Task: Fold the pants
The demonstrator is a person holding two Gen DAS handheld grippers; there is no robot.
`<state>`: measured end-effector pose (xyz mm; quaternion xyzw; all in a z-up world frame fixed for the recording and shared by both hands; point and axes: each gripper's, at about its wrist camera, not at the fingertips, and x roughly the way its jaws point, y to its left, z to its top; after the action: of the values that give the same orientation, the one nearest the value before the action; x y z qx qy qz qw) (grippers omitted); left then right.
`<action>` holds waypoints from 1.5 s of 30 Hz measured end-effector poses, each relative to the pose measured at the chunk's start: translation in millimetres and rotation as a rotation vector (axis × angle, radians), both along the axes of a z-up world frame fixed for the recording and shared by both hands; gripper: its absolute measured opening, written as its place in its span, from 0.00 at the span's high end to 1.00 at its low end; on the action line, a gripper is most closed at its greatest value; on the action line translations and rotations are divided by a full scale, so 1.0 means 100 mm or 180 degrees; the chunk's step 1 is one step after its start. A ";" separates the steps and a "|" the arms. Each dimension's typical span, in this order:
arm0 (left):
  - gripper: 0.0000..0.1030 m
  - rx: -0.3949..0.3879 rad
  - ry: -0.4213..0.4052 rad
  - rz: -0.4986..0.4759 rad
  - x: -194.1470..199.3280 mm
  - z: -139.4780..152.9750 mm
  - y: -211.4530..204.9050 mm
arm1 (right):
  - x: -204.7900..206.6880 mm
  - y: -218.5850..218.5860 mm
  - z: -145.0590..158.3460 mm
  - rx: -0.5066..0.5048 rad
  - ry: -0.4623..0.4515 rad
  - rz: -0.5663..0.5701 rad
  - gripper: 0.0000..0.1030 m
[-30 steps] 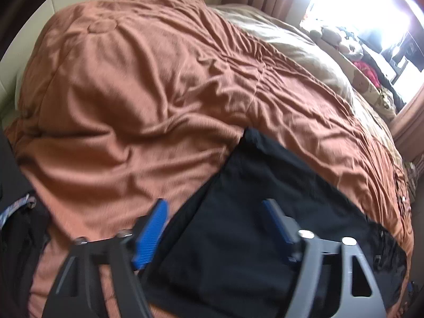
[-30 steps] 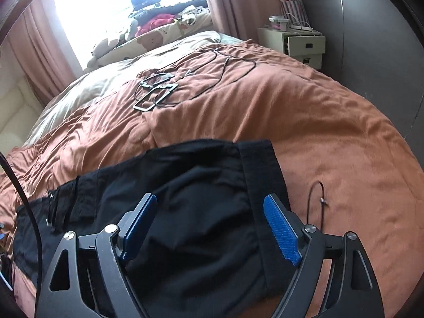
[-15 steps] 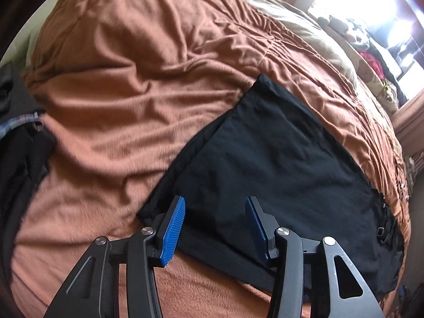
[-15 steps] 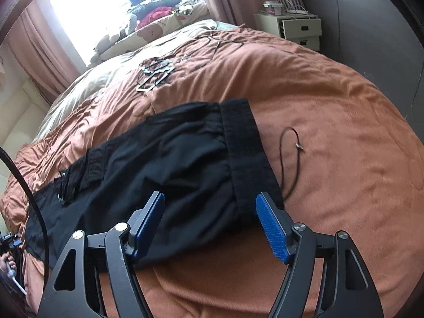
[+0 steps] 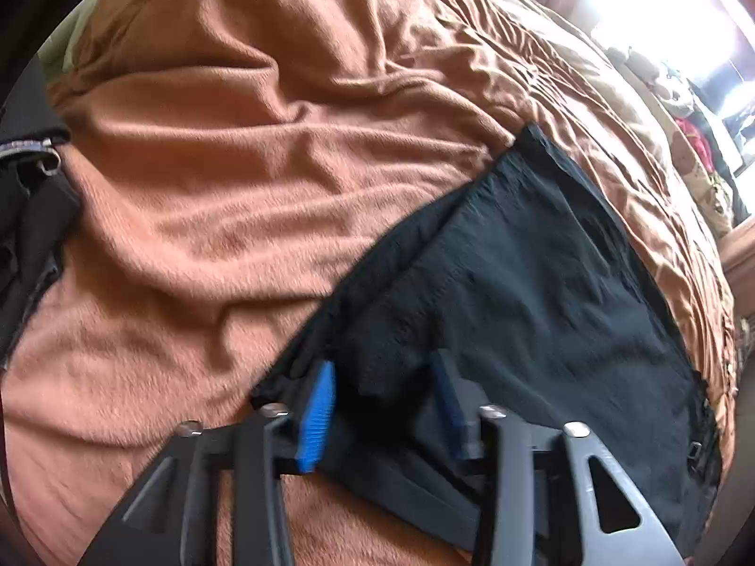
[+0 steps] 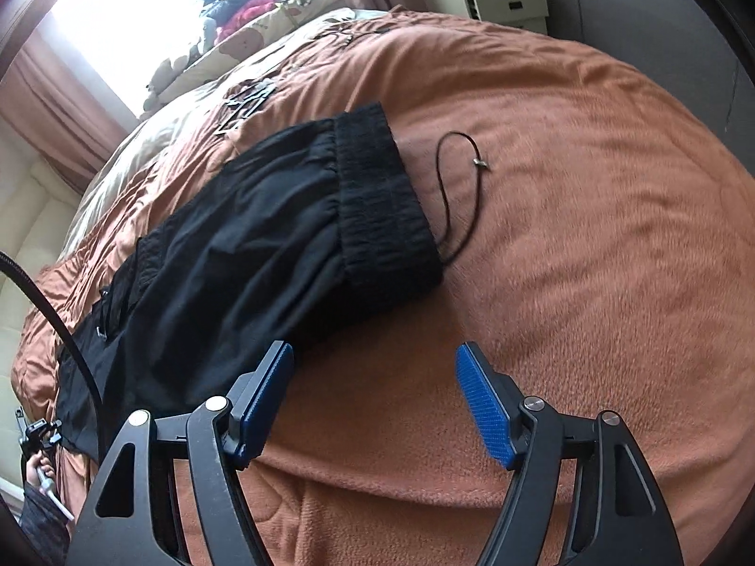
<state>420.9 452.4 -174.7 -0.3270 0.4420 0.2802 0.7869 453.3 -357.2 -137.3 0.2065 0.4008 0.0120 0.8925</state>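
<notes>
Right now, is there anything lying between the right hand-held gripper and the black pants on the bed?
Nothing visible. The right hand-held gripper hangs open over bare orange blanket, with the black pants just ahead by its left finger. A thin black cord lies on the blanket beside the waistband, off to the far side, not in the path.

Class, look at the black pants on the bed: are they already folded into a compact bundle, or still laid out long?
Laid out long. The black pants stretch flat across the orange blanket, waistband at one end, no crosswise fold visible.
</notes>
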 end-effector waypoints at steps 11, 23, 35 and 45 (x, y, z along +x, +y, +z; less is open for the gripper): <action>0.93 0.0126 0.0010 0.0060 -0.30 0.14 -0.03 | -0.04 -0.05 -0.08 0.0058 -0.0016 -0.0084 0.32; 0.66 -0.0212 -0.0122 0.0166 -0.52 0.15 0.05 | -0.08 -0.10 -0.09 0.0340 -0.0114 0.0042 0.31; 0.49 -0.0285 -0.0254 0.0170 -0.51 0.01 0.05 | -0.03 -0.19 -0.24 0.0801 -0.0165 -0.0034 0.28; 0.49 -0.0073 -0.0441 -0.0013 -0.49 -0.02 0.00 | 0.14 -0.26 -0.40 0.1211 -0.0315 -0.0159 0.28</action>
<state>372.2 452.2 -176.8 -0.3537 0.3904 0.2501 0.8124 466.8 -383.1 -177.0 0.3805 0.3418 0.0756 0.8560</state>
